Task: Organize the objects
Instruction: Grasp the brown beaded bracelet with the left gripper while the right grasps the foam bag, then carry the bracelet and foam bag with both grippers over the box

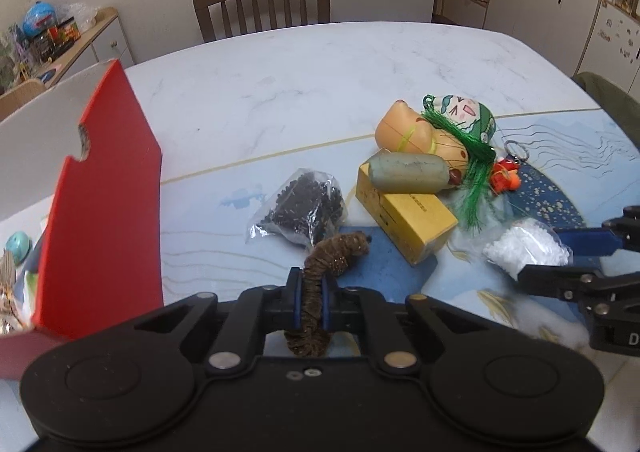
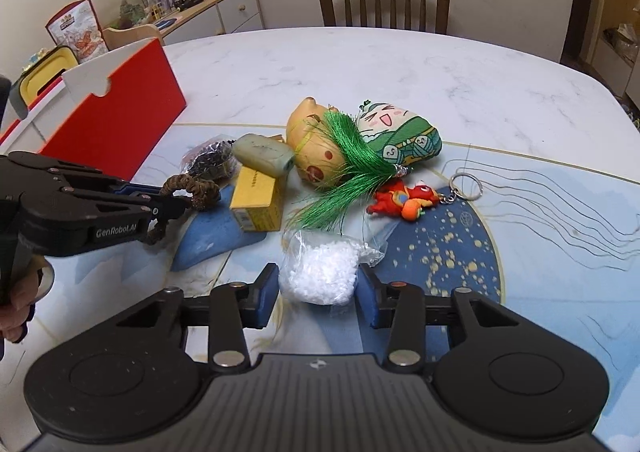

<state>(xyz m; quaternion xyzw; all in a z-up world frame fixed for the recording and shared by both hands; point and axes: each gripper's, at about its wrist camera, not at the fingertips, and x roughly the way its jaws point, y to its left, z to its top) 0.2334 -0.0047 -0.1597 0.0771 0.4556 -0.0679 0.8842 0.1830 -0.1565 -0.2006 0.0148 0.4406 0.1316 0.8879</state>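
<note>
My left gripper [image 1: 312, 284] is shut on a brown braided cord [image 1: 334, 252], held just above the table; the cord [image 2: 192, 188] also shows in the right wrist view, beside the left gripper [image 2: 176, 204]. My right gripper [image 2: 318, 284] is open, its blue pads on either side of a clear bag of white beads [image 2: 320, 272] lying on the table [image 2: 360, 64]. A red box [image 1: 104, 212] with a white inside stands to the left. Beyond lie a bag of black beads [image 1: 304, 204], a yellow box [image 1: 412, 220] and a grey-green cylinder [image 1: 408, 172].
A tan toy head [image 2: 308, 132], a green tassel [image 2: 344, 168], a cartoon plush [image 2: 400, 132] and a red keychain toy [image 2: 404, 198] are clustered mid-table. A wooden chair [image 2: 384, 0] stands at the far edge. A hand [image 2: 16, 312] holds the left gripper.
</note>
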